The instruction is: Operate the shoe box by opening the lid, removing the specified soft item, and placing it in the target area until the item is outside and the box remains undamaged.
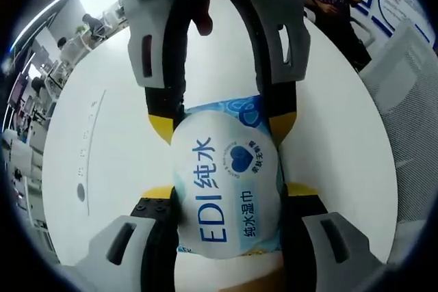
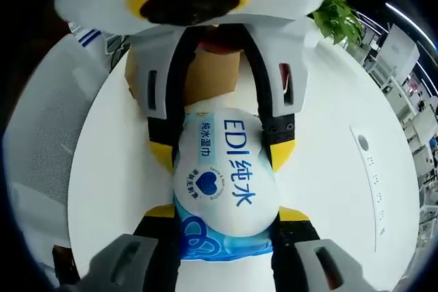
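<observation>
A soft white and blue pack of wet wipes (image 1: 229,169) with blue print is held above the white round table (image 1: 102,135) between both grippers. My left gripper (image 1: 229,193) is shut on its near end, yellow-tipped jaws pressing both sides. My right gripper (image 1: 222,124) comes in from the top and clamps the far end. In the right gripper view the same pack (image 2: 222,176) bulges between my right gripper (image 2: 226,213) at the bottom and the left gripper (image 2: 222,152) above. The brown cardboard shoe box (image 2: 205,76) stands on the table (image 2: 328,155) behind the left gripper, mostly hidden.
A mesh chair (image 1: 410,94) stands beside the table, also seen as a chair (image 2: 41,148) in the right gripper view. A person (image 1: 339,5) stands past the table's far edge. A green plant (image 2: 339,18) sits beyond the table. Desks line the background.
</observation>
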`<move>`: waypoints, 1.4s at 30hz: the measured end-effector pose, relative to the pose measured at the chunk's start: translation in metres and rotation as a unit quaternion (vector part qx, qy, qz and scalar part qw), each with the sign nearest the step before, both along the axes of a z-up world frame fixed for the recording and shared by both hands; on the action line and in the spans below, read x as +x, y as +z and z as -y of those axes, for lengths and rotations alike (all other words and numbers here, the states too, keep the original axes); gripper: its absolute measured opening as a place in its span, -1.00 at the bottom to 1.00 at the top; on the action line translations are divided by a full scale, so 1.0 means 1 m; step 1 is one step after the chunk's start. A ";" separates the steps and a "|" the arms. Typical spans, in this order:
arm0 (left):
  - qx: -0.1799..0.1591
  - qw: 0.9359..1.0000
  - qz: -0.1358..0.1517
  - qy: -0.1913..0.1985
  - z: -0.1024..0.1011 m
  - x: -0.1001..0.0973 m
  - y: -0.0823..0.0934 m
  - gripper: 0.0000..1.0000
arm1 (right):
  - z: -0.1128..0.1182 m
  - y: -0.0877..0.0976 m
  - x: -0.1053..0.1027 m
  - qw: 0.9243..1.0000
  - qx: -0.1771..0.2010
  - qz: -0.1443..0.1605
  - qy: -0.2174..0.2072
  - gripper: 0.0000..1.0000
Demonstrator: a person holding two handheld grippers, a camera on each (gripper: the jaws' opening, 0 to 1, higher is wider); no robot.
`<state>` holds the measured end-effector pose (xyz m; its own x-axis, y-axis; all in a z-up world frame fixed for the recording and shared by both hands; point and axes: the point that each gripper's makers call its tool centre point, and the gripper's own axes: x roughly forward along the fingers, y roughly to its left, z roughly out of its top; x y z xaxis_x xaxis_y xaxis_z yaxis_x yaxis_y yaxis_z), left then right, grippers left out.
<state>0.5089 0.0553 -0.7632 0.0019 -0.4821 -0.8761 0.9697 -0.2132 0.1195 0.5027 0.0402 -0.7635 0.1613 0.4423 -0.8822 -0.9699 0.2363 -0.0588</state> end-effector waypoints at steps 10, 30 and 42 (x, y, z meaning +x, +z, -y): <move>-0.006 1.000 0.003 -0.002 0.001 -0.002 0.003 0.17 | 0.000 -0.002 0.000 1.000 -0.009 0.003 -0.002 0.01; -0.015 1.000 -0.005 0.012 -0.026 0.003 0.028 0.23 | 0.016 0.025 -0.002 0.999 -0.004 0.011 -0.048 -0.03; -0.070 0.994 -0.010 0.081 -0.038 0.015 0.070 0.19 | 0.023 0.061 -0.001 0.992 0.037 0.017 -0.124 0.08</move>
